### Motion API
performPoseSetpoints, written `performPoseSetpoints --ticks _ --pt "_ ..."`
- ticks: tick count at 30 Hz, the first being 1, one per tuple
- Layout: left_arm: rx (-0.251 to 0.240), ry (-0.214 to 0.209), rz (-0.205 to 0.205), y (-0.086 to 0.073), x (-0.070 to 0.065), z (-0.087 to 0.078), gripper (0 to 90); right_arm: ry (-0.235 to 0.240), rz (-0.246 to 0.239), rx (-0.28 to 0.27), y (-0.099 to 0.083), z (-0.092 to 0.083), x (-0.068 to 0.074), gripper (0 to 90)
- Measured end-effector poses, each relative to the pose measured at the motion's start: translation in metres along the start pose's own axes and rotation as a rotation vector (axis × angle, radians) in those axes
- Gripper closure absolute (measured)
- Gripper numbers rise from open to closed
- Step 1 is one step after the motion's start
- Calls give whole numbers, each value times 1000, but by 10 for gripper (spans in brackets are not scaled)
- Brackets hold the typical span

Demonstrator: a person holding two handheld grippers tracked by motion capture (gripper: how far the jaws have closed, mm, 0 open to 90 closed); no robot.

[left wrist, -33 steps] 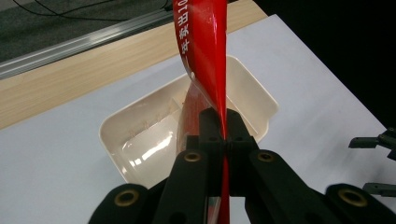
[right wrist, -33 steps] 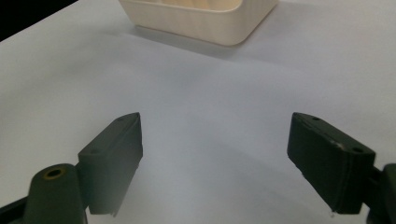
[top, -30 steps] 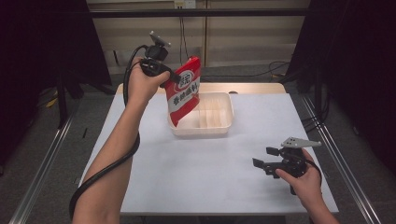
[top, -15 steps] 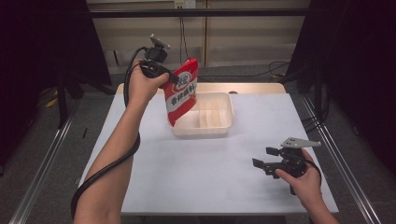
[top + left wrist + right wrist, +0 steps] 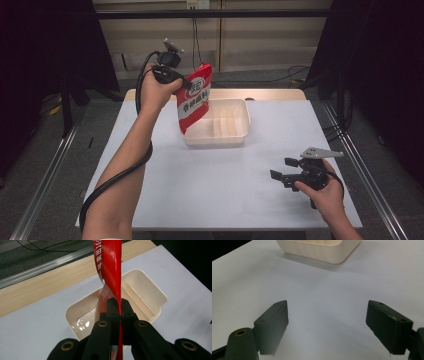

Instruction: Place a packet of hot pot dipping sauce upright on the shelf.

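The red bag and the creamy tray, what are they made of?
The red bag looks like thin, glossy plastic film: it shines, and it twists where the left gripper pinches it. The creamy tray looks like smooth moulded plastic: shiny walls, rounded corners, dividers formed in one piece.

The pouch hangs above the tray at the table's far side.
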State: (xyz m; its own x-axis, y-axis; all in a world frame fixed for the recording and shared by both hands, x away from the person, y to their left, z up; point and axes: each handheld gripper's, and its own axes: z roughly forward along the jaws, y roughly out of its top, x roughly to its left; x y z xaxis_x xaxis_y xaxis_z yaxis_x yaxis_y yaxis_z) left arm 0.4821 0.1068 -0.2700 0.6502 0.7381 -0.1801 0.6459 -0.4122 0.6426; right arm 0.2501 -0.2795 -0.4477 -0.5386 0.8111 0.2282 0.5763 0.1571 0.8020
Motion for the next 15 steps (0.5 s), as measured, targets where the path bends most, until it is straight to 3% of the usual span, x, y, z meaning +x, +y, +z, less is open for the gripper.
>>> performPoseSetpoints --ticks 4,5,9,15 --pt "-8 -6 -7 0 0 3 883 0 -1 -1 0 0 0 184" --pt "-5 -4 11 0 1 4 883 0 -1 -1 0 0 0 184" --pt "0 -18 12 -3 2 11 883 -1 1 -4 0 0 0 184" --pt "16 -5 19 -9 4 18 882 3 -3 -1 0 0 0 184"
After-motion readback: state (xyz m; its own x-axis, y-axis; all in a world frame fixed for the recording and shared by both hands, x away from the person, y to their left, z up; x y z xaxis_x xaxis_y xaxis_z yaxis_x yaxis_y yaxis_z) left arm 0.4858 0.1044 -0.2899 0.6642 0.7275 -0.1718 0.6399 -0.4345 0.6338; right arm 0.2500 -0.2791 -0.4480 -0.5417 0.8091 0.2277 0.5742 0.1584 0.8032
